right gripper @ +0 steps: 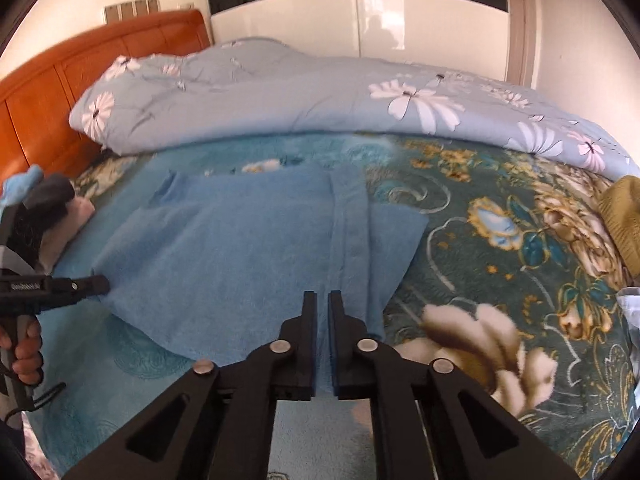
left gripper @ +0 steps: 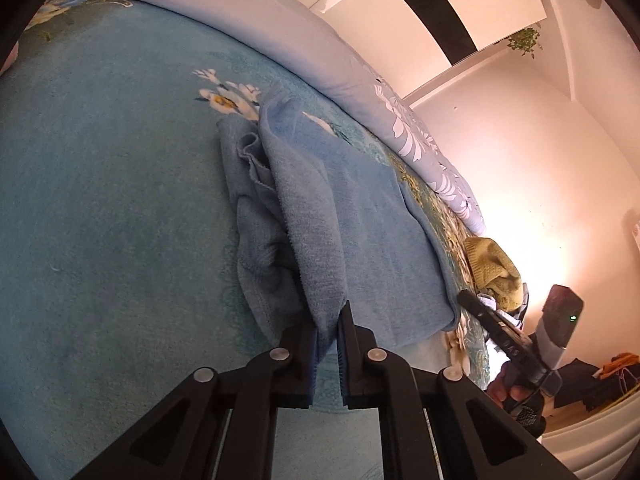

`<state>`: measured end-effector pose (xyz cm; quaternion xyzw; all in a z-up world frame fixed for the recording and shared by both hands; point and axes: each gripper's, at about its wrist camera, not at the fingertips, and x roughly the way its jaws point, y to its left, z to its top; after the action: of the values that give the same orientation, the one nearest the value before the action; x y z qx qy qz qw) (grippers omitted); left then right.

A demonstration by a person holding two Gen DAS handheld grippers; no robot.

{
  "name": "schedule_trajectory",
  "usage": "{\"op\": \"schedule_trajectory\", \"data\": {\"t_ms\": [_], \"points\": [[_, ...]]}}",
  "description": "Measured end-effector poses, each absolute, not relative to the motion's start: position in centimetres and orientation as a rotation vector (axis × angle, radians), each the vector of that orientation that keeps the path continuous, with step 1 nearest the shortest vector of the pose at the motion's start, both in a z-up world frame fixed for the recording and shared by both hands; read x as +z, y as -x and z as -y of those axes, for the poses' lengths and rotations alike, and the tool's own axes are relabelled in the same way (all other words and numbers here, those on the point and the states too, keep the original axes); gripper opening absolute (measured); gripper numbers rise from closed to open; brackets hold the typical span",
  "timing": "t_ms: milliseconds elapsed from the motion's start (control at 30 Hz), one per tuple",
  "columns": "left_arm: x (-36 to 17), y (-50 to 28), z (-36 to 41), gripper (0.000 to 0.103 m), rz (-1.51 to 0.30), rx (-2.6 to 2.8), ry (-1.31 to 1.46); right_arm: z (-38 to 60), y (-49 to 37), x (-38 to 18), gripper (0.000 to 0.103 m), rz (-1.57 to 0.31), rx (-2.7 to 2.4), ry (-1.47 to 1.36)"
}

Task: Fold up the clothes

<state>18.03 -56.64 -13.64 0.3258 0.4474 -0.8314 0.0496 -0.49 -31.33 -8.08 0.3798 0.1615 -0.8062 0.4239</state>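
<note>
A light blue garment [right gripper: 248, 240] lies spread on the bed, with a button placket [right gripper: 350, 220] running down its right part. In the left wrist view my left gripper [left gripper: 326, 320] is shut on a bunched edge of the blue garment [left gripper: 320, 208] and lifts it into folds. My right gripper [right gripper: 322, 300] sits over the garment's near edge with its jaws almost together; I cannot tell whether cloth is between them. The left gripper also shows at the left of the right wrist view [right gripper: 86, 285], and the right gripper shows at the right of the left wrist view [left gripper: 466, 300].
A teal floral bedspread [right gripper: 500, 240] covers the bed. A pale blue flowered quilt [right gripper: 320, 96] is heaped at the back, against an orange headboard [right gripper: 60, 80]. A yellow-green knit item [right gripper: 622, 216] and other clothes lie at the bed's right edge.
</note>
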Motion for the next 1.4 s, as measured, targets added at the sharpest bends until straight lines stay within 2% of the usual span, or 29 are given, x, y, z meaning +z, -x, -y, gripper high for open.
{"op": "schedule_trajectory", "data": {"t_ms": [67, 333, 433, 500, 733, 833, 933, 1100, 1200, 1267, 1300, 1333, 1367, 1400], "points": [[-13.8, -18.1, 56.8, 0.009, -1.371, -2.527, -0.994, 31.6, 0.2, -9.1, 0.017, -0.449, -2.028, -0.95], [-14.2, -18.1, 56.7, 0.009, -1.375, -2.532, -0.99, 31.4, -1.0, -10.3, 0.023, -0.602, -2.085, -0.879], [-14.3, -18.2, 56.7, 0.009, -1.386, -2.53, -0.989, 31.6, -1.0, -10.8, 0.023, -0.624, -2.096, -0.887], [-14.2, -18.4, 56.8, 0.009, -1.392, -2.528, -0.982, 31.6, -0.5, -11.0, 0.011, -0.613, -2.117, -0.918], [-12.7, -19.2, 56.7, 0.008, -1.363, -2.583, -0.906, 27.7, 0.5, -7.2, 0.001, -0.453, -2.218, -0.87], [-13.1, -19.2, 56.6, 0.008, -1.343, -2.577, -0.943, 25.7, 2.2, -7.7, 0.001, -0.343, -2.181, -0.98], [-14.2, -19.2, 56.3, 0.008, -1.313, -2.528, -1.018, 24.6, 3.6, -9.4, 0.0, -0.326, -2.182, -1.074], [-13.5, -19.4, 56.4, 0.012, -1.313, -2.538, -1.006, 23.0, 5.4, -9.8, 0.0, -0.095, -2.09, -1.114], [-12.2, -19.3, 56.5, 0.025, -1.254, -2.556, -0.988, 23.1, 6.2, -8.8, 0.0, 0.003, -2.066, -1.076], [-11.5, -19.2, 56.9, 0.037, -1.2, -2.549, -0.973, 23.5, 7.0, -8.1, 0.0, 0.058, -2.04, -1.06], [-11.2, -19.2, 57.2, 0.039, -1.188, -2.541, -0.962, 23.7, 7.4, -7.9, 0.0, 0.088, -2.011, -1.061], [-11.2, -19.1, 57.5, 0.046, -1.198, -2.53, -0.949, 24.1, 7.9, -7.9, 0.003, 0.122, -1.972, -1.069], [-11.2, -18.8, 58.0, 0.058, -1.219, -2.516, -0.936, 24.5, 8.1, -7.9, 0.018, 0.151, -1.929, -1.085], [-11.3, -18.4, 58.5, 0.065, -1.246, -2.502, -0.928, 25.0, 8.5, -8.1, 0.032, 0.177, -1.888, -1.107]]}}
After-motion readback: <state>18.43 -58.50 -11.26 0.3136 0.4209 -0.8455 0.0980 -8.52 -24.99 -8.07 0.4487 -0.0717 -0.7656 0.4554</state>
